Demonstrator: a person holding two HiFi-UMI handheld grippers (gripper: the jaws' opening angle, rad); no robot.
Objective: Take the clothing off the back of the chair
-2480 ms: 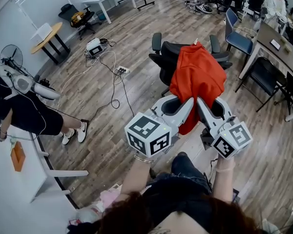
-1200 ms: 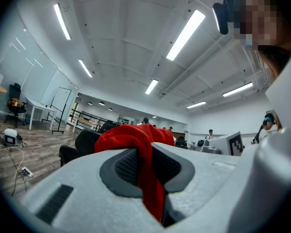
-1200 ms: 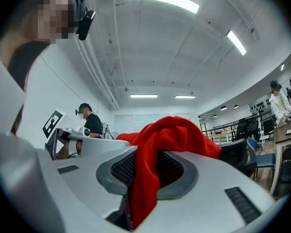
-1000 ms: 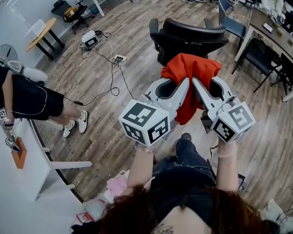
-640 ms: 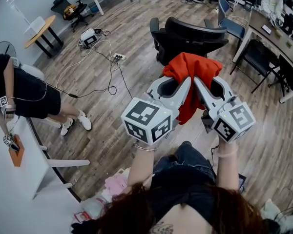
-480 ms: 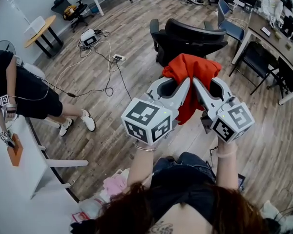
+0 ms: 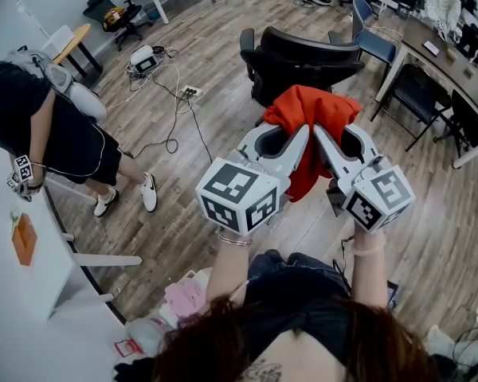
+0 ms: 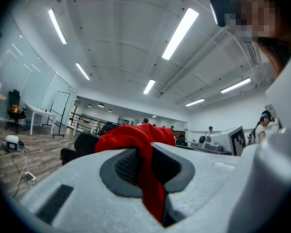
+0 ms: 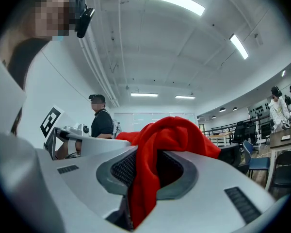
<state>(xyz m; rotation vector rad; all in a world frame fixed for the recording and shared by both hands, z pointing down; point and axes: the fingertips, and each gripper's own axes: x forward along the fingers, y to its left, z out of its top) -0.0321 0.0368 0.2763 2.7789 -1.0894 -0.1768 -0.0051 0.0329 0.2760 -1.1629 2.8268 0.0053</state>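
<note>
A red garment (image 7: pixel 312 118) hangs bunched in the air in front of the black office chair (image 7: pixel 303 58), clear of its backrest. My left gripper (image 7: pixel 301 138) is shut on the cloth's left part; red fabric (image 8: pixel 148 169) runs down between its jaws in the left gripper view. My right gripper (image 7: pixel 323 138) is shut on the right part, with red cloth (image 9: pixel 145 178) pinched between its jaws in the right gripper view. Both grippers point level, side by side. The garment's lower end drops behind the grippers and is partly hidden.
A person in black (image 7: pixel 56 126) stands at the left beside a white table (image 7: pixel 32 293). Cables and a power strip (image 7: pixel 193 92) lie on the wooden floor. Desks and dark chairs (image 7: pixel 422 94) line the right side. A blue chair (image 7: pixel 366 30) stands behind the office chair.
The garment has come off the chair's backrest and been drawn toward me with both grippers. The person at the left has stepped further into view.
</note>
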